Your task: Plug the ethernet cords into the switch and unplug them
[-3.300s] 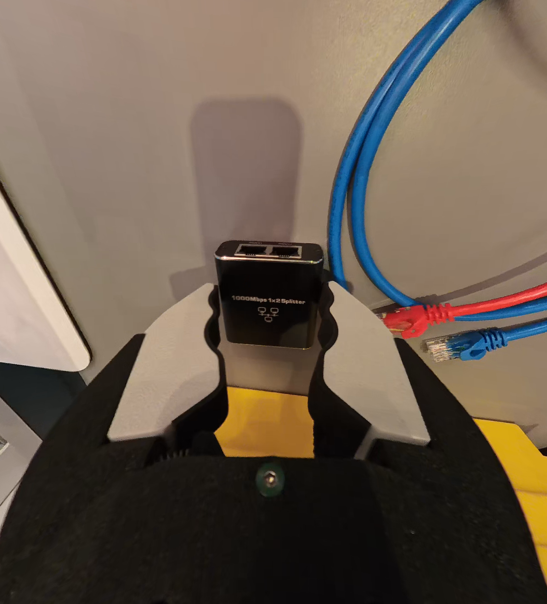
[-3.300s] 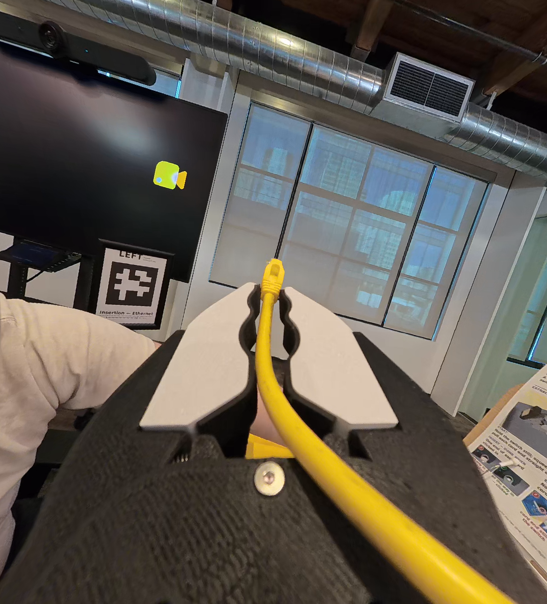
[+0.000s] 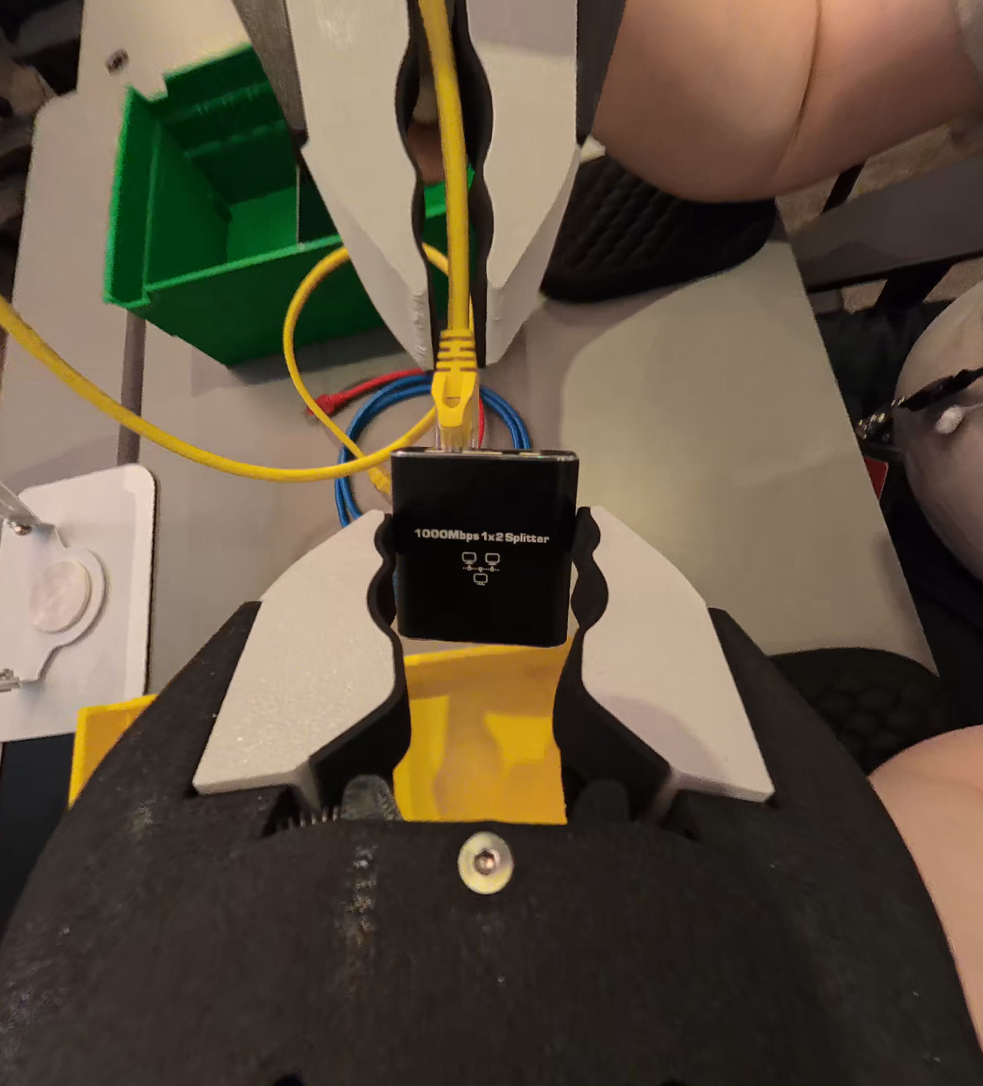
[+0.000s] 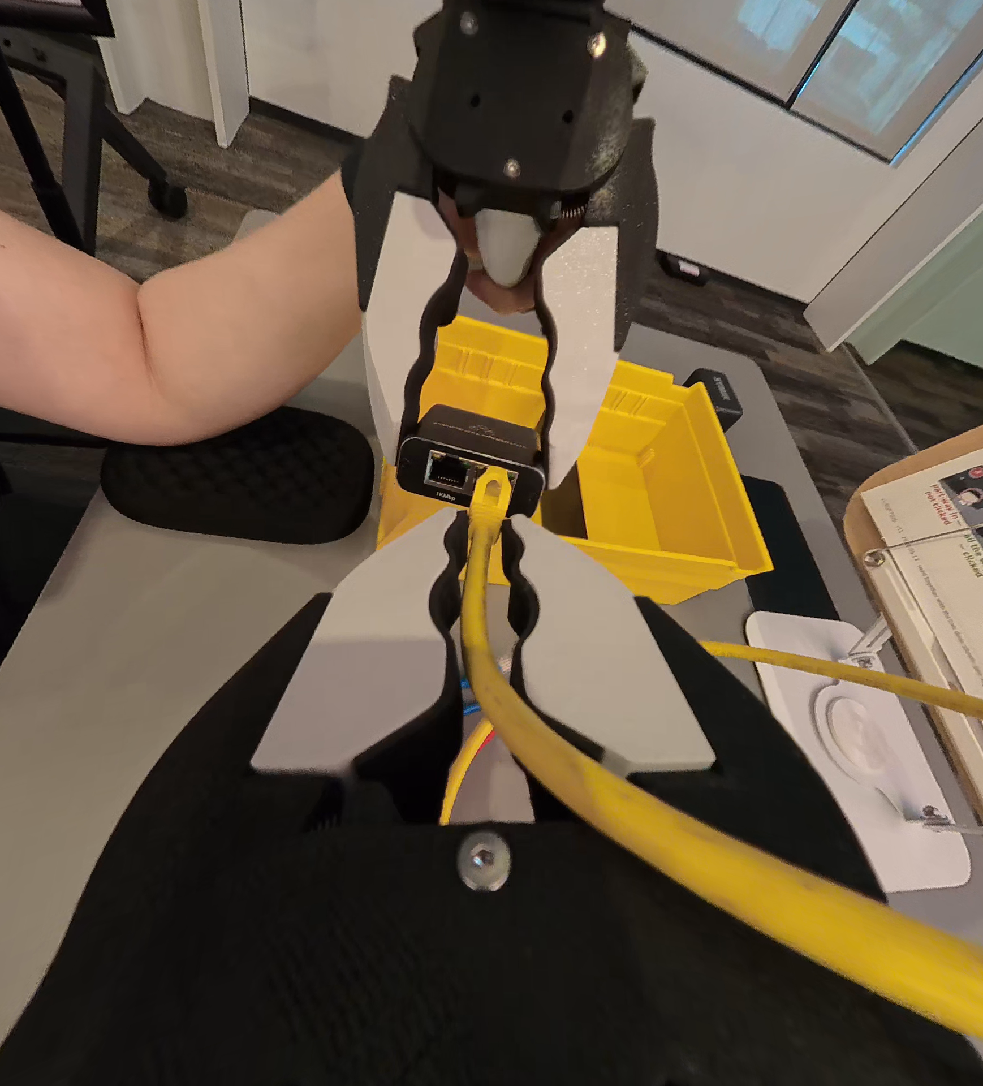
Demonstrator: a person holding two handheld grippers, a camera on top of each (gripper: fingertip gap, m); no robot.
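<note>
The grey table (image 4: 125,587) runs wide under both tools, with bare surface to the left and its edge dropping to the floor on the far right. A yellow bin (image 4: 683,499) sits open just behind the work, and in the left wrist view a green bin (image 3: 201,235) stands farther off, so the space between the two tools is hemmed by bins on either end. A black pad (image 4: 236,470) lies on the left under a person's forearm (image 4: 154,352). A clipboard with a printed sheet (image 4: 959,558) crowds the right edge.

The left gripper (image 3: 480,579) is clamped on the sides of the switch (image 3: 483,564), a small black box with a metal-rimmed face, held up above the table. The right gripper (image 4: 480,529) is pinched around the yellow cord (image 4: 595,764) just behind its plug (image 4: 492,493). The plug's tip sits in the right-hand port; how deep I cannot tell. The left-hand port (image 4: 448,473) is open. Below lie loops of blue cord (image 3: 354,446) and red cord (image 3: 360,391).
</note>
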